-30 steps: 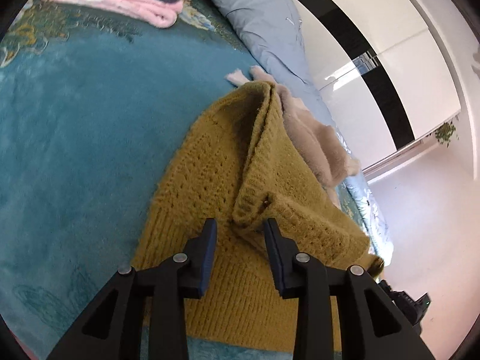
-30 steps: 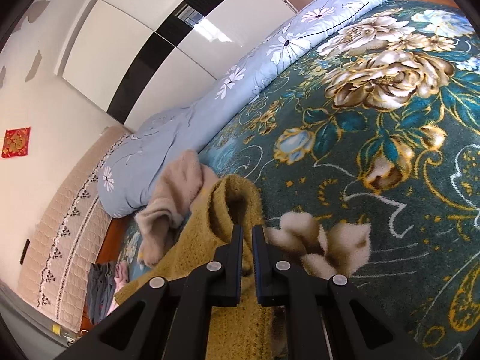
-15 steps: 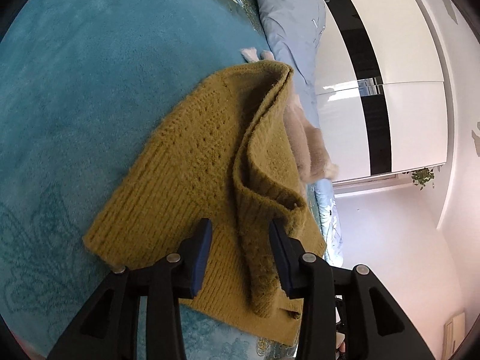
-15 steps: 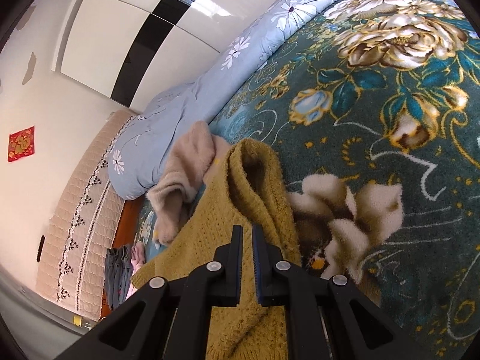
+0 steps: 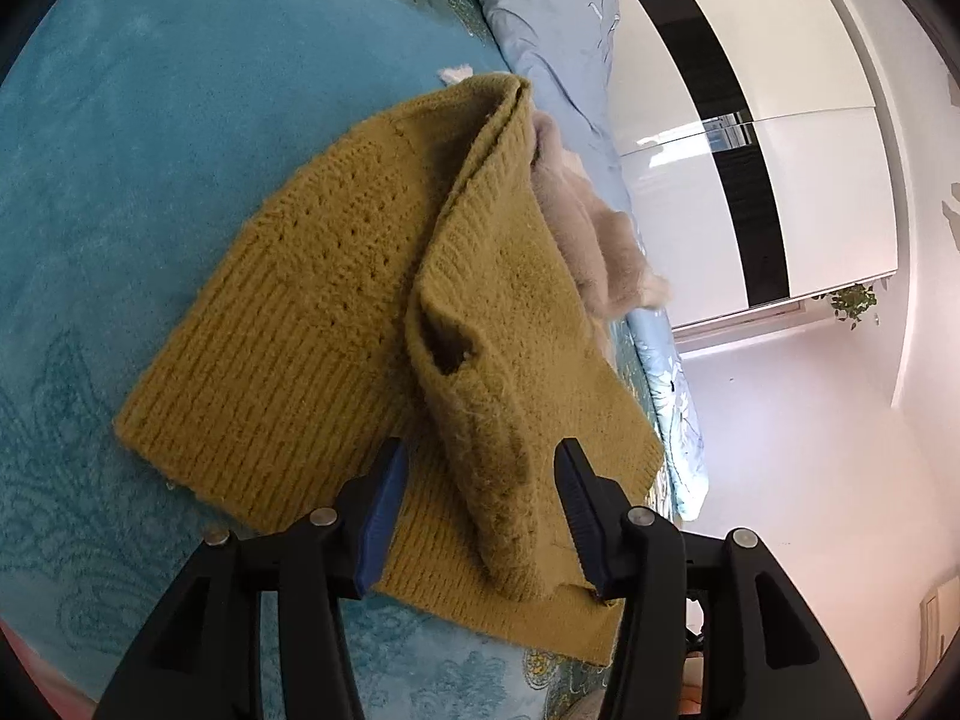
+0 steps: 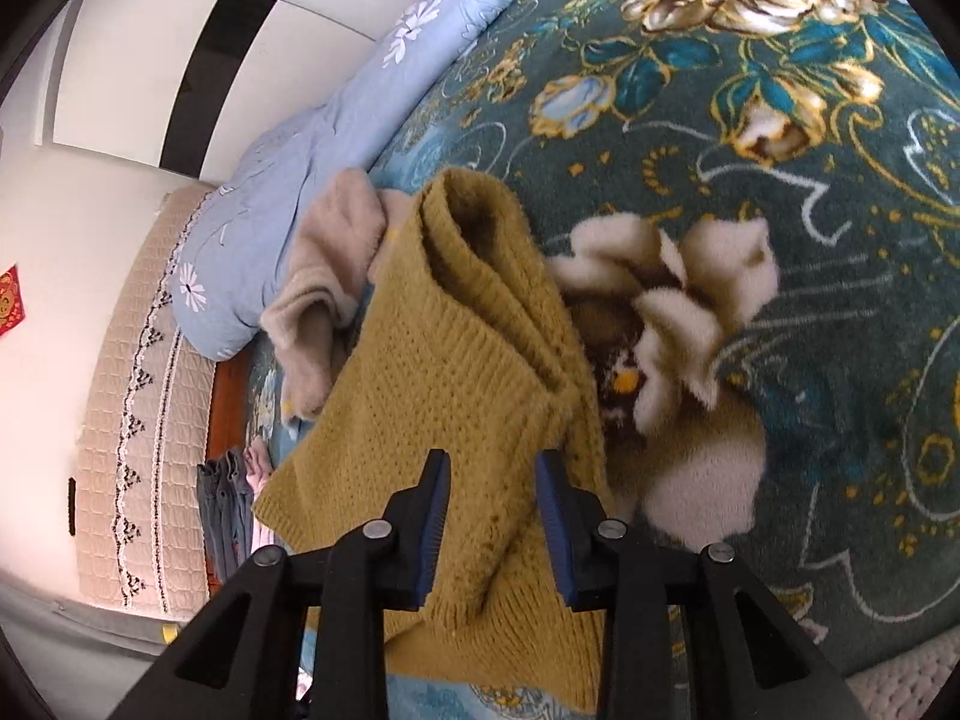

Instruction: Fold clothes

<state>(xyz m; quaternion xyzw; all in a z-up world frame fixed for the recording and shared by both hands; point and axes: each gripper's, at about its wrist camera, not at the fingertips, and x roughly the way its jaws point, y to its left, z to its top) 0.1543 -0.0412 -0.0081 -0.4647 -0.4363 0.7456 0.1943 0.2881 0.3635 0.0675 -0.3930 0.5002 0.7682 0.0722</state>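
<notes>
A: Start at the left hand-held gripper [image 5: 480,498]. What are its jaws doing?

B: They are opening. A raised fold of the mustard knit sweater [image 5: 360,312] runs between them, but the blue pads stand clear of the wool on both sides, so it is released.

A: And the right hand-held gripper [image 6: 492,498]?

B: Also opening, with a bunched edge of the same sweater [image 6: 456,372] between the jaws. The pads show a gap to the knit, so nothing is clamped there either.

A: Where does the sweater lie?

B: Flat on the bed's teal floral blanket [image 6: 810,240], folded over itself with a thick ridge along one side. Its ribbed hem faces the left camera.

A: What sits around it?

B: A beige fuzzy garment [image 5: 588,240] touches its far edge, partly tucked under it. Beyond that lies a pale blue quilt with daisies [image 6: 336,138], and then a white wardrobe with a black stripe [image 5: 750,138]. A small stack of folded clothes [image 6: 231,498] rests near the padded headboard [image 6: 126,420].
</notes>
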